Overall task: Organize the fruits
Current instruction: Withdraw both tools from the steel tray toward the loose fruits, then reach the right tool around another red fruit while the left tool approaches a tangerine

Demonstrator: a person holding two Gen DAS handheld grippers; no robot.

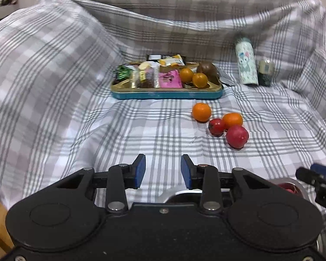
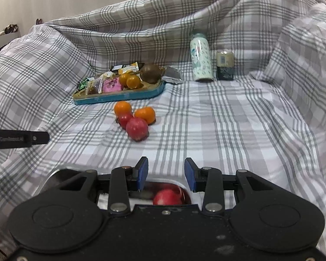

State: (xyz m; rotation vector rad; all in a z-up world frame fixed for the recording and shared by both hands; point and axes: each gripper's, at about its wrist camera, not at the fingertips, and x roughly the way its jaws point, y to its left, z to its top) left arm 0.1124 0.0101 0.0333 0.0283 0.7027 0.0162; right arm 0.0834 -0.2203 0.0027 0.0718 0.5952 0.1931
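Currently both my left gripper point(image 1: 163, 171) and right gripper point(image 2: 165, 175) stand apart, empty. Four loose fruits cluster on the plaid cloth point(image 1: 76, 130) before the teal tin tray point(image 1: 167, 95). Nearest, the round red apple-like fruit point(image 1: 237, 136) looks firm, smooth, liable to roll; I judge a grip across its widest middle best.

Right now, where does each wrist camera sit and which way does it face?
Left wrist: on the left gripper, low over the cloth, facing the tray and loose fruit; its open fingers show, and the right gripper's tip at right.
Right wrist: on the right gripper, above a metal bowl holding a red fruit, facing the same way; its open fingers show.
Shared: tray, loose fruit, bottle.
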